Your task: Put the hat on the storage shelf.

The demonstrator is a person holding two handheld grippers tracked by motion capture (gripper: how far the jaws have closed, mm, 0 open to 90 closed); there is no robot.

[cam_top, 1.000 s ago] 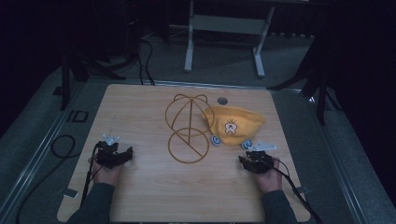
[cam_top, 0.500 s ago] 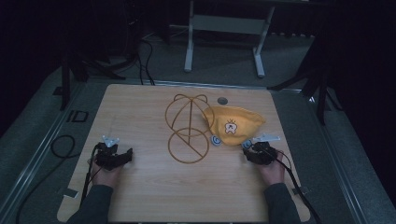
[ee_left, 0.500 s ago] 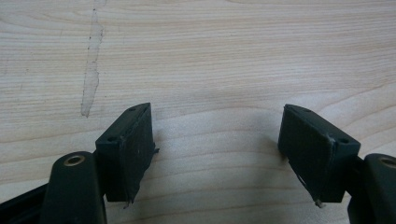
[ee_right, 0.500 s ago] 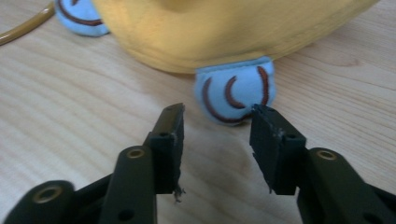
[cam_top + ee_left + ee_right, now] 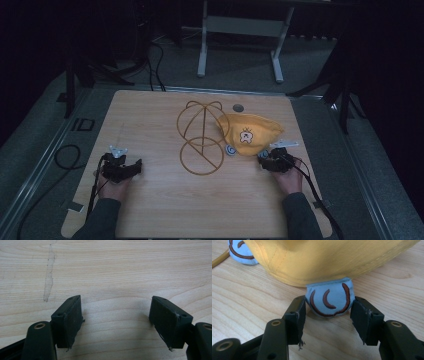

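A yellow child's cap (image 5: 248, 133) with blue ear flaps lies on the wooden surface (image 5: 165, 210), beside a wire hat stand (image 5: 201, 137). The right tongs (image 5: 327, 312) have just been opening and stand half wide around one blue ear flap (image 5: 329, 300), pads not pressing. The left tongs (image 5: 116, 315) rest wide and empty, well apart. To grip well, they should centre on the flap, close squarely, then lift gently.

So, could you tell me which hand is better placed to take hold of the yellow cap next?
The right. The right gripper sits at the yellow cap, its jaws, just opened wider, flanking the blue ear flap. The left gripper rests open over bare table, well away from it.
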